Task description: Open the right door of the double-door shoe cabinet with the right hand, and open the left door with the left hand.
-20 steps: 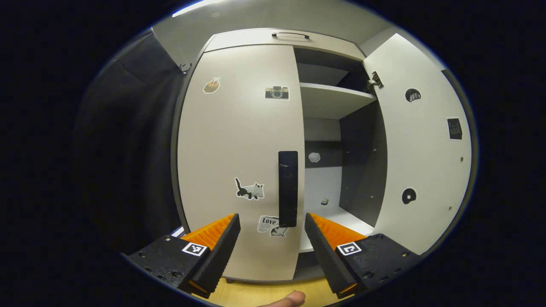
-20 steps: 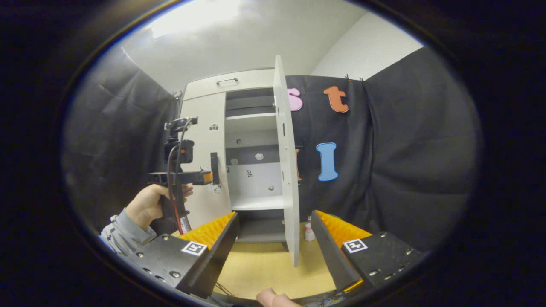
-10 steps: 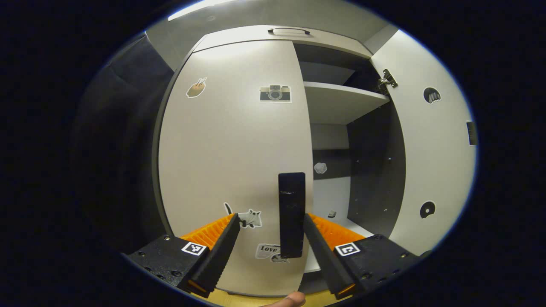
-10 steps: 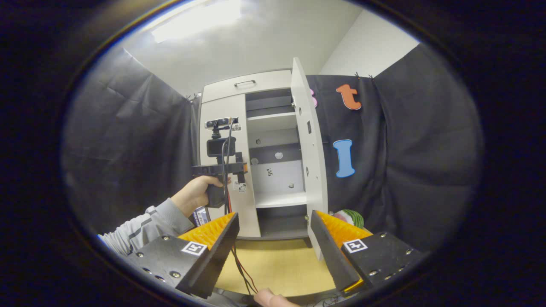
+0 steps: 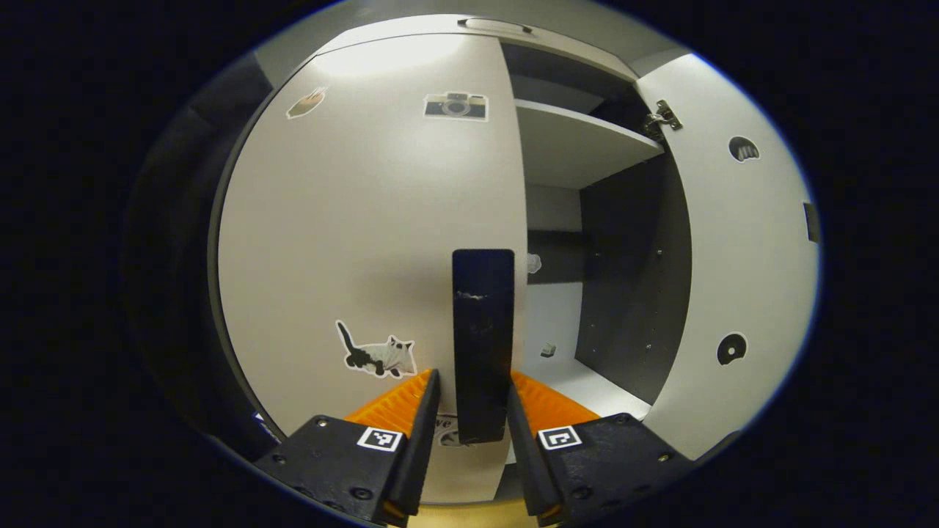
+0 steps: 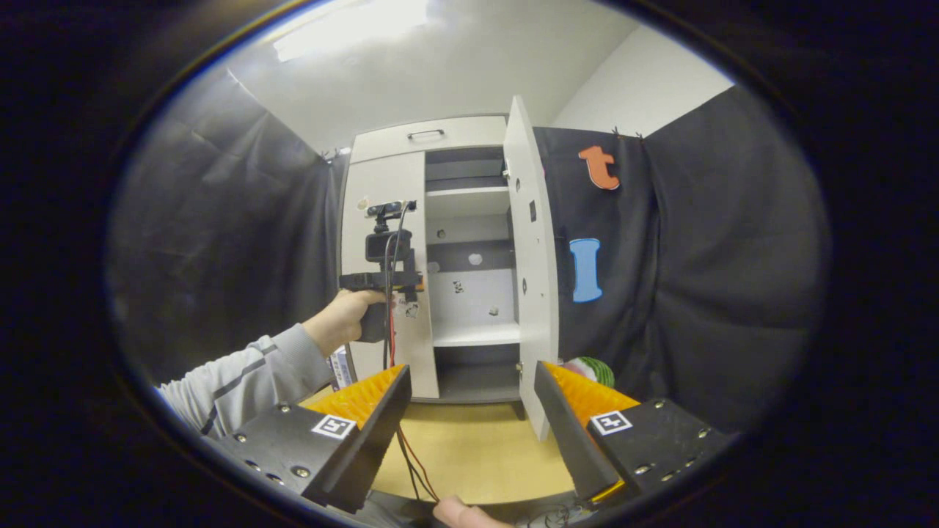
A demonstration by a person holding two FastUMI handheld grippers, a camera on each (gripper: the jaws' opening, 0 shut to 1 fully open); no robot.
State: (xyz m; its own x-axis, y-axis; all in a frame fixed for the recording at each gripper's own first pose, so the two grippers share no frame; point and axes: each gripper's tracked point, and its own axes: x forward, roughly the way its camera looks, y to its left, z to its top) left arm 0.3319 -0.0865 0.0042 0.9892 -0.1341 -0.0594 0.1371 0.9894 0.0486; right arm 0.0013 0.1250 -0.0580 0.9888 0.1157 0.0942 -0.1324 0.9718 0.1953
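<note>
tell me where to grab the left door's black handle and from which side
Grip the lower part of the black handle, coming straight at the left door from the front. It is a flat upright bar by the door's free edge, so the left hand-held gripper fingers should straddle its two long sides, as they now do.

No readable text shows on the cabinet (image 5: 367, 220).

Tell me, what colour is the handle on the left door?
Black. The handle shows best in the left gripper view.
</note>
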